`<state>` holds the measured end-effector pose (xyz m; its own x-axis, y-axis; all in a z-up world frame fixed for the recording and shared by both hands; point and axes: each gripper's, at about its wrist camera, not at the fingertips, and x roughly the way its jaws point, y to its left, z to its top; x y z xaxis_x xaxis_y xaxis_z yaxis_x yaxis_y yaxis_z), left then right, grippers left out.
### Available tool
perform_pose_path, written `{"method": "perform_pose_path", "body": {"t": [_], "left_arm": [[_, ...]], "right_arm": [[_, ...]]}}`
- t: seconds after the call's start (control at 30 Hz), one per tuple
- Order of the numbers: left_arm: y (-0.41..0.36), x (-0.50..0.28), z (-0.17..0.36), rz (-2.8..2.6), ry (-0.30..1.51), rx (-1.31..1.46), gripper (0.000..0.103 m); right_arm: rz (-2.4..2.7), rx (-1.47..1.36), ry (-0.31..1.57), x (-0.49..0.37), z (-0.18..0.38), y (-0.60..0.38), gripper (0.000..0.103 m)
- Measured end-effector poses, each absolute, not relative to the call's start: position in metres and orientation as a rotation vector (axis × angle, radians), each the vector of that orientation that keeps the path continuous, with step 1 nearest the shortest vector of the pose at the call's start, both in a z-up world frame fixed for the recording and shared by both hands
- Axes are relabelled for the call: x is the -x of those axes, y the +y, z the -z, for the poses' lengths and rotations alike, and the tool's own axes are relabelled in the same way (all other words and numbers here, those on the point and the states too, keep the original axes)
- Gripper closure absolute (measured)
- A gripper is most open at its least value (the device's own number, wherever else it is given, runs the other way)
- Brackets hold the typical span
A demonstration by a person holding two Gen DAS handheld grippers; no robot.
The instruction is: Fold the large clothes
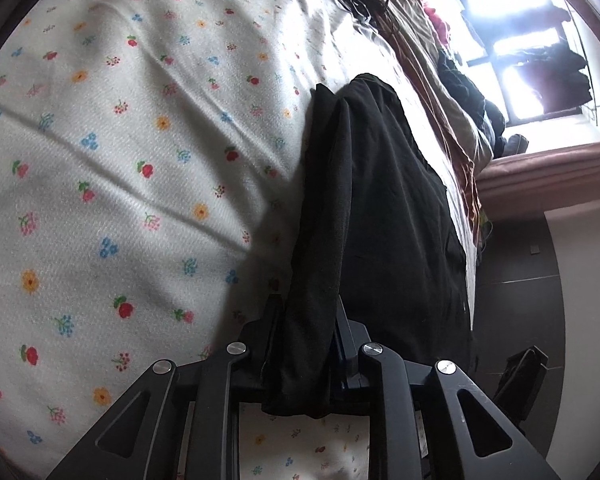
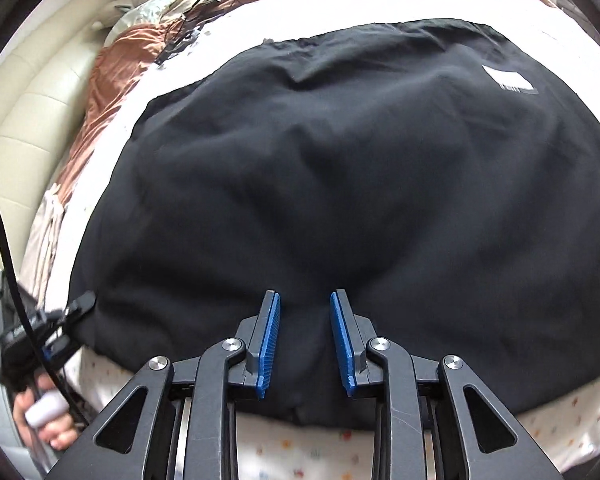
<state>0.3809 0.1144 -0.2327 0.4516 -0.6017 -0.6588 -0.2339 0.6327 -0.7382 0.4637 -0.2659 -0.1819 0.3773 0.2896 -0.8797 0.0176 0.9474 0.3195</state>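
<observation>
Black garment [image 2: 340, 200] lies spread flat on the floral bedsheet [image 1: 120, 160], filling most of the right wrist view, white label at 2 o'clock. Left gripper [image 1: 306, 344] is clenched on a bunched edge of it, cloth pinched between the jaws, probably to anchor one corner for the fold. Right gripper [image 2: 305, 340] hangs over the near hem at 6 o'clock, blue pads [image 2: 270, 344] apart, gripping nothing; likely lining up the second grasp.

A home bedroom: floral bedsheet [image 1: 120, 140], rumpled duvet [image 2: 112, 64], padded headboard [image 2: 24, 128].
</observation>
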Motion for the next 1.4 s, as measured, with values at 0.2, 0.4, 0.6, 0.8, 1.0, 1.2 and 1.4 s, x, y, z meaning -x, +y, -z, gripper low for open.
{"method": "perform_pose_path", "body": {"t": [0.2,0.4,0.6,0.8,1.0,1.2,1.4], "left_arm": [[0.116,-0.372,0.231,0.232,1.107,0.934,0.079],[0.118,-0.366,0.233,0.196,1.107,0.980,0.076],[0.120,-0.357,0.229,0.160,1.118,0.993,0.074],[0.122,-0.349,0.234,0.133,1.119,1.040,0.073],[0.120,-0.355,0.234,0.137,1.148,1.048,0.072],[0.115,-0.362,0.238,0.123,1.136,1.082,0.066],[0.110,-0.368,0.235,0.113,1.117,1.071,0.066]], "right_arm": [[-0.163,-0.280,1.151,-0.497,0.179,-0.265,0.076],[-0.150,-0.274,1.142,-0.534,0.179,-0.265,0.076],[-0.130,-0.277,1.134,-0.570,0.180,-0.269,0.076],[-0.114,-0.252,1.118,-0.604,0.182,-0.265,0.086],[-0.096,-0.256,1.107,-0.637,0.185,-0.265,0.093],[-0.105,-0.299,1.127,-0.646,0.178,-0.272,0.093],[-0.165,-0.325,1.107,-0.595,0.157,-0.274,0.093]]}}
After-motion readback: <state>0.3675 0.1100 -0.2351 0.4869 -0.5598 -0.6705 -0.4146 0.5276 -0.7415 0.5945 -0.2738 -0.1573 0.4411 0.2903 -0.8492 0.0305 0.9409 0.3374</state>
